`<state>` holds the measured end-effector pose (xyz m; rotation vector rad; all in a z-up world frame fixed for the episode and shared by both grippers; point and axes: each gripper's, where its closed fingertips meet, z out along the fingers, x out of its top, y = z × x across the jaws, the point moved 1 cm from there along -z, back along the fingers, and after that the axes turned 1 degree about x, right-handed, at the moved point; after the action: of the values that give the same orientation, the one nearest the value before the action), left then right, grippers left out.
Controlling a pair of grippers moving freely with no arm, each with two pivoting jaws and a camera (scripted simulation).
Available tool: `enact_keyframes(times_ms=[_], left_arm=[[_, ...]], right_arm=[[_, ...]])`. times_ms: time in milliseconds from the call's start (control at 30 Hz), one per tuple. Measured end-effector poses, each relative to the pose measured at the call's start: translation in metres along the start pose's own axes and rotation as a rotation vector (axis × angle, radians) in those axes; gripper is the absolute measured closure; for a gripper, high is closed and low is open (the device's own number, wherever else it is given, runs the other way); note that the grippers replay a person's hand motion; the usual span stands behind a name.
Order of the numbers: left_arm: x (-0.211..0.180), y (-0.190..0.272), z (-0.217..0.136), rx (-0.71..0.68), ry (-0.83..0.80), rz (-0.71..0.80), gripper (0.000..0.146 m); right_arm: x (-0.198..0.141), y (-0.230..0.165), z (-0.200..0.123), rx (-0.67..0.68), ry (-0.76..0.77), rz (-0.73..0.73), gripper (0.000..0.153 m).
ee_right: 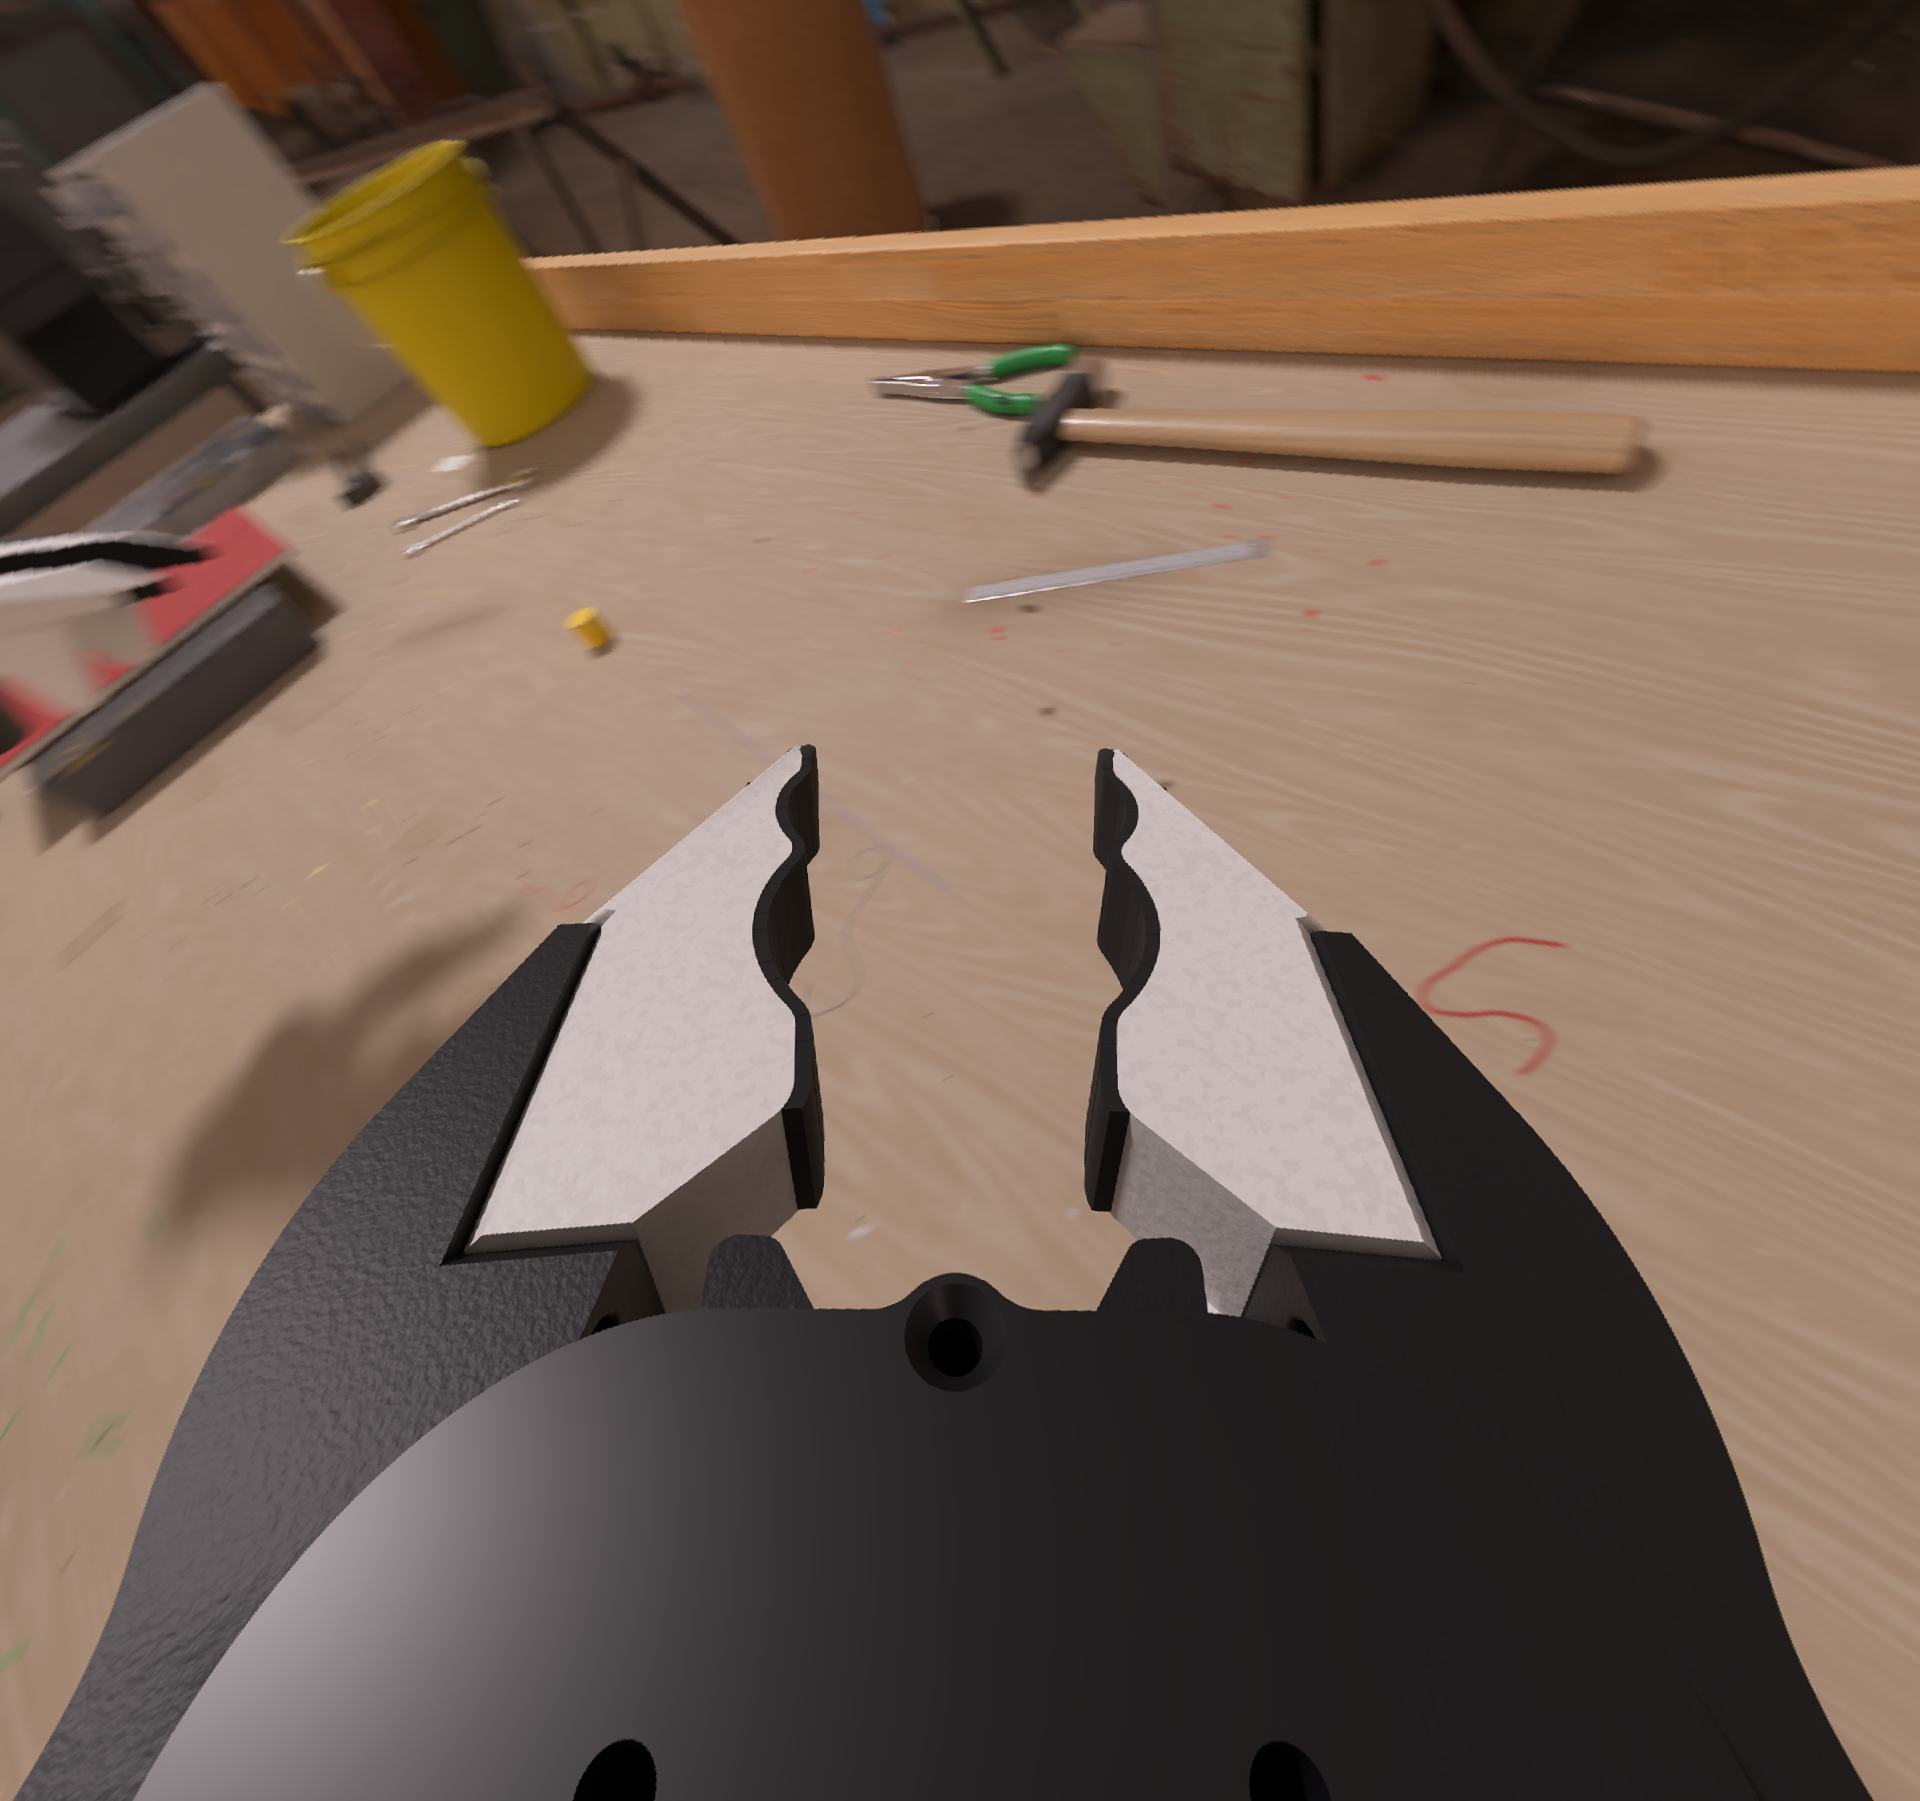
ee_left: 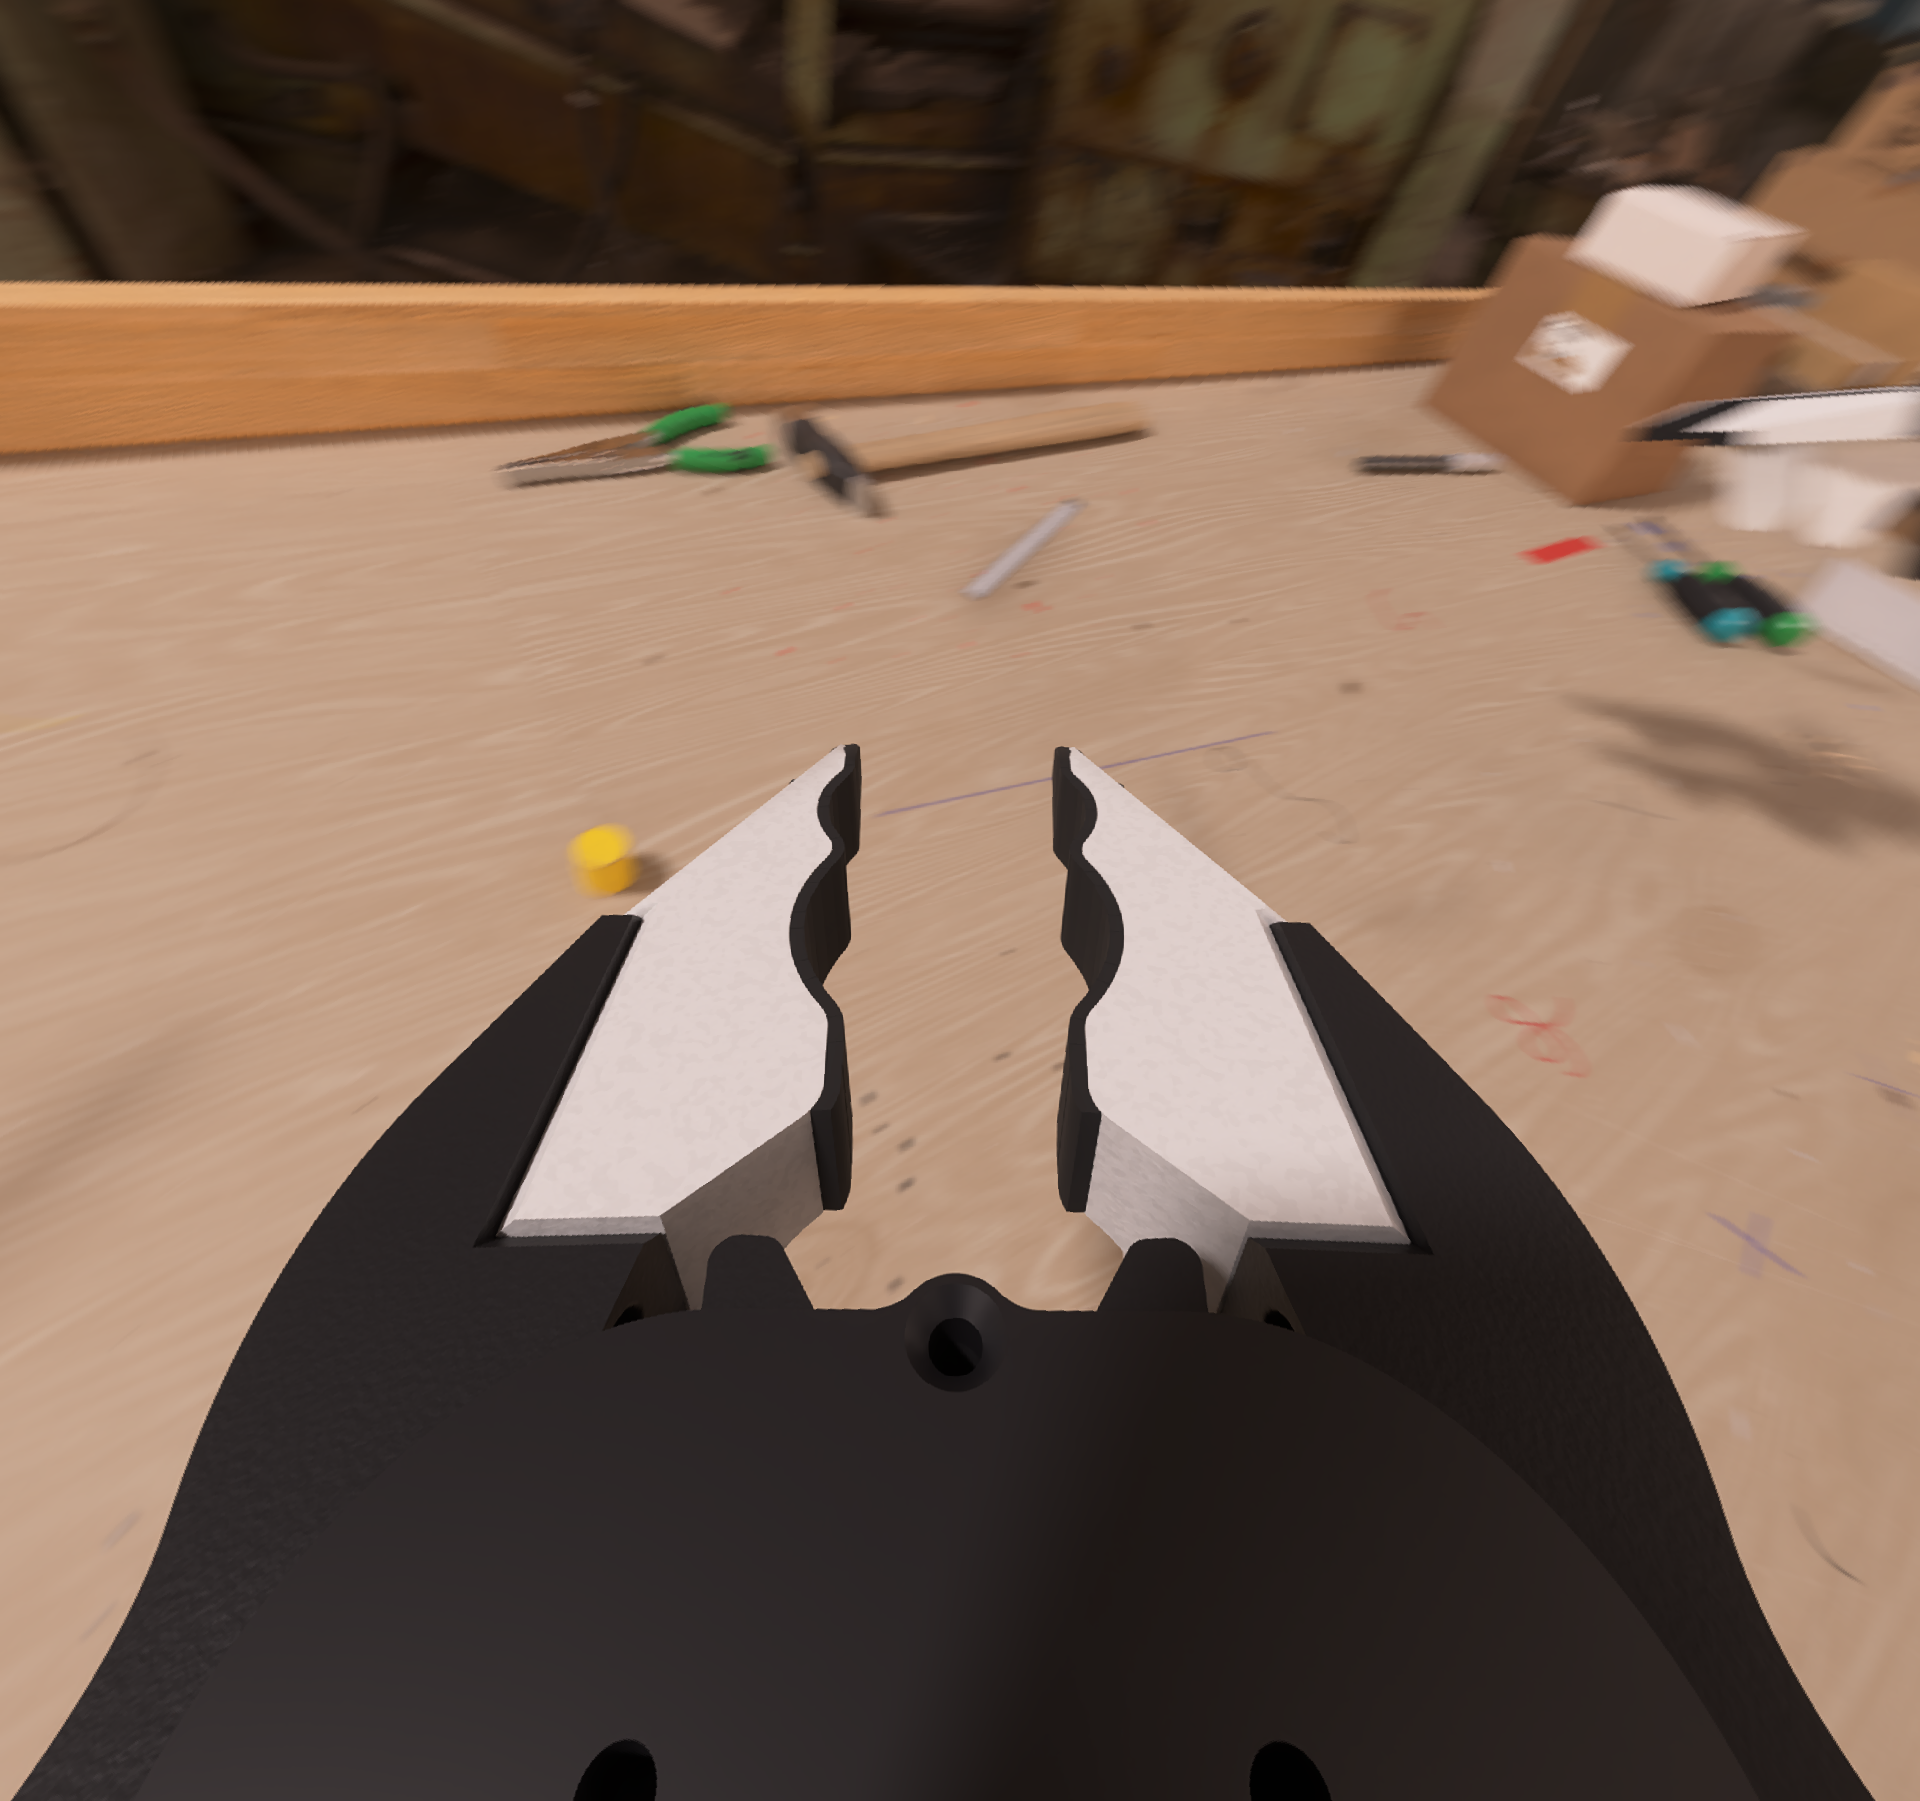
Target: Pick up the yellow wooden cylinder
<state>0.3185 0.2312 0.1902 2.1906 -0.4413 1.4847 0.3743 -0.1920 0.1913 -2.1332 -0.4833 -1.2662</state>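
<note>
The yellow wooden cylinder (ee_left: 603,858) is small and stands upright on the wooden tabletop, just left of my left gripper's left finger. My left gripper (ee_left: 956,764) is open and empty, above the table, with the cylinder outside its jaws. In the right wrist view the cylinder (ee_right: 588,629) sits farther off, ahead and to the left. My right gripper (ee_right: 956,764) is open and empty above the table. The left gripper's fingertips (ee_right: 94,567) show at the left edge of the right wrist view; the right gripper's fingertips (ee_left: 1787,421) show at the right edge of the left wrist view.
Green-handled pliers (ee_left: 665,447), a hammer (ee_left: 935,452) and a thin metal rod (ee_left: 1023,546) lie near the raised wooden back rail (ee_left: 623,359). Cardboard boxes (ee_left: 1590,369) stand at the right. A yellow bucket (ee_right: 436,297) and a red-topped box (ee_right: 177,650) stand at the left.
</note>
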Motion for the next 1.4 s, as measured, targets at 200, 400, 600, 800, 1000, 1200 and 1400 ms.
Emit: enact_keyframes(times_ms=[200,400,600,800,1000,1200,1400], left_arm=[[-0.025,-0.06,-0.009,0.208,-0.117,-0.014,0.105],[-0.061,-0.095,0.023,0.257,-0.492,0.073,0.103],[-0.063,-0.125,0.07,0.337,-0.709,0.205,0.095],[-0.076,-0.113,0.11,0.181,-0.837,0.263,0.101],[-0.093,-0.131,0.122,0.199,-0.976,0.408,0.112],[-0.106,-0.14,0.128,0.163,-1.025,0.4,0.123],[-0.102,-0.139,0.131,0.175,-1.004,0.5,0.126]], right_arm=[[-0.026,-0.062,-0.037,0.15,0.024,-0.117,0.099],[-0.031,-0.071,-0.059,0.148,0.006,-0.196,0.099],[-0.028,-0.07,-0.066,0.182,0.038,-0.171,0.1],[-0.034,-0.076,-0.072,0.215,0.012,-0.188,0.099],[-0.029,-0.086,-0.081,0.24,0.047,-0.196,0.1],[-0.029,-0.093,-0.079,0.25,0.046,-0.215,0.1],[-0.034,-0.095,-0.072,0.25,0.016,-0.226,0.1]])
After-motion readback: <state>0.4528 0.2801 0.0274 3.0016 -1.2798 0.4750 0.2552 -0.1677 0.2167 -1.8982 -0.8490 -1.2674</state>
